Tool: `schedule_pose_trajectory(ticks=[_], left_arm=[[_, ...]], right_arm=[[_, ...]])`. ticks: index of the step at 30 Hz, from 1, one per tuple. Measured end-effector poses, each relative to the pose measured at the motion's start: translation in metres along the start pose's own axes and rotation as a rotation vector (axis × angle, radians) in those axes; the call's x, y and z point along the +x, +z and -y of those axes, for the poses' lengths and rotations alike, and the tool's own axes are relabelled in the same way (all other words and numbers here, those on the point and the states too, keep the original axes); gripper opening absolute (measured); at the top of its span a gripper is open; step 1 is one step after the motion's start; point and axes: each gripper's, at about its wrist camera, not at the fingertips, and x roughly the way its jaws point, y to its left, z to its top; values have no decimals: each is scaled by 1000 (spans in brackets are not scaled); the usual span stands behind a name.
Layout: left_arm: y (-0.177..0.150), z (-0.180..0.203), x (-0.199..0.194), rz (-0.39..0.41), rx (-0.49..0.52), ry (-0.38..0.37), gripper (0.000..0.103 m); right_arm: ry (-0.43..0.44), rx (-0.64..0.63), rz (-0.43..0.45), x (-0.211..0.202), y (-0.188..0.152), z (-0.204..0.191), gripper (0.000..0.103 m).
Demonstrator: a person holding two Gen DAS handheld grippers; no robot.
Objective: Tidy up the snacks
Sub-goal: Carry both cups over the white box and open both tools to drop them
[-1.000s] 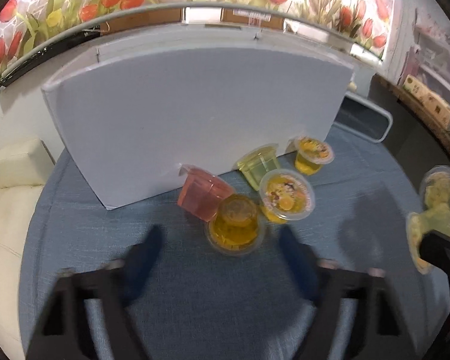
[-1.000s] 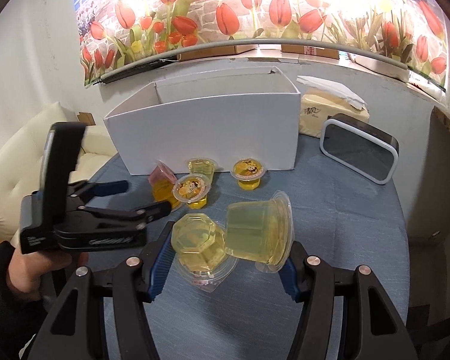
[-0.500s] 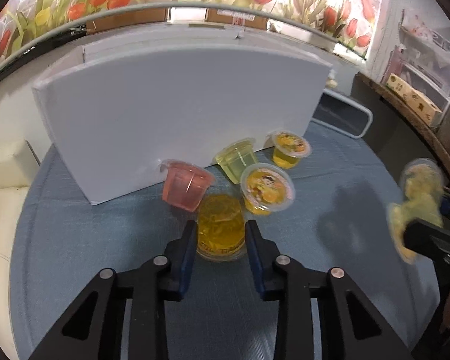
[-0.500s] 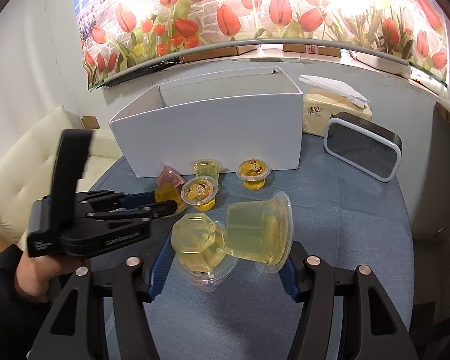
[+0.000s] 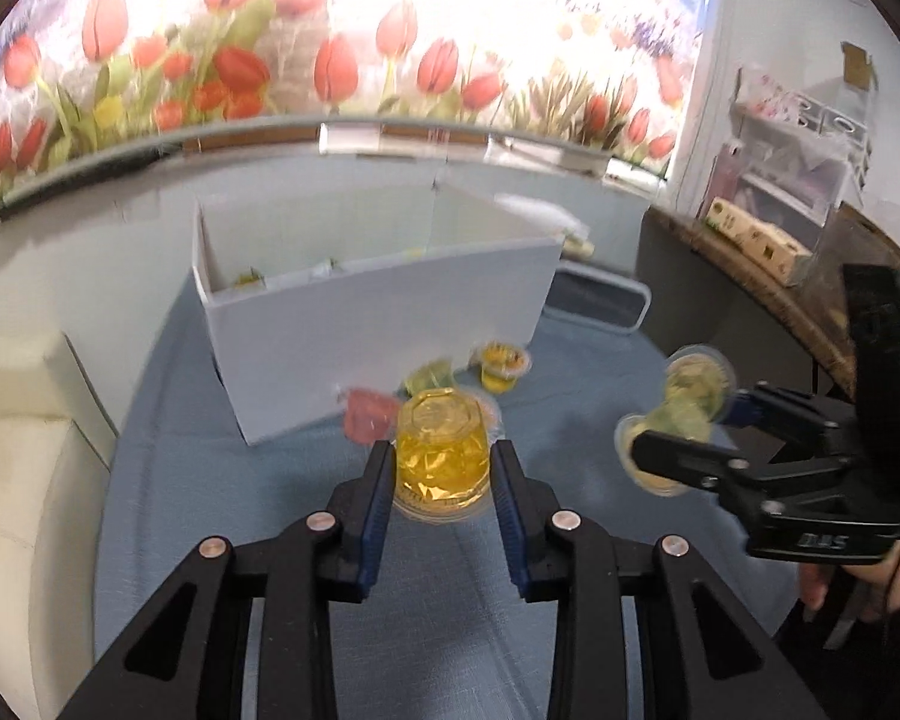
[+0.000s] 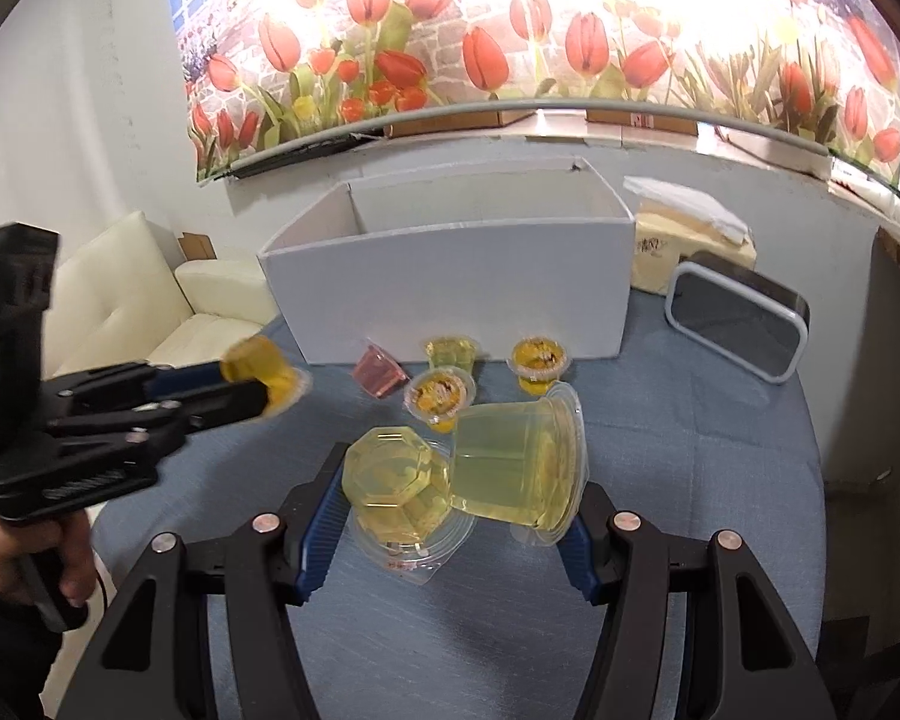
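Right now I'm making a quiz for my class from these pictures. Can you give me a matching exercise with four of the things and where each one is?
Things:
1. orange jelly cup
2. two pale green jelly cups
3. pink jelly cup
4. white box

Places:
A. on the blue tablecloth, close in front of the box
B. between the fingers of the right gripper
C. at the back of the table, top open
D. between the fingers of the left gripper, off the table

Pairs: 1-D, 2-B, 3-A, 4-C
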Motion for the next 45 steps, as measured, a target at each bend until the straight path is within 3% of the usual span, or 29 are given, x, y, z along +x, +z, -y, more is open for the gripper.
schedule_pose_trajectory(ticks=[7,13,19,26,27,28,30,32,45], left_arm=[[45,-7,-26,91,0,2,36],[96,-35,-9,141,-44,-3,36],[128,-68,34,97,-48,43,36],[129,-93,67,35,-30,110,37],[128,-95,68,37,-30,112,46],[127,-97,68,45,-28,118,56],[124,-100,64,68,-35,112,94],[122,-101,60,101,-45,91,98],[114,-78,42,101,-15,94,103]], right_arm=[[-15,-23,42,-3,41,-10,65],[-10,-4,84,23,101,-8,65],[-23,-12,62,76,148,-1,65],[-36,20,6,124,166,19,66],[-43,18,0,127,166,21,69],[-49,17,-2,128,165,22,80],[-59,20,26,123,164,24,98],[-65,35,44,118,163,27,102],[-52,27,81,83,142,23,103]])
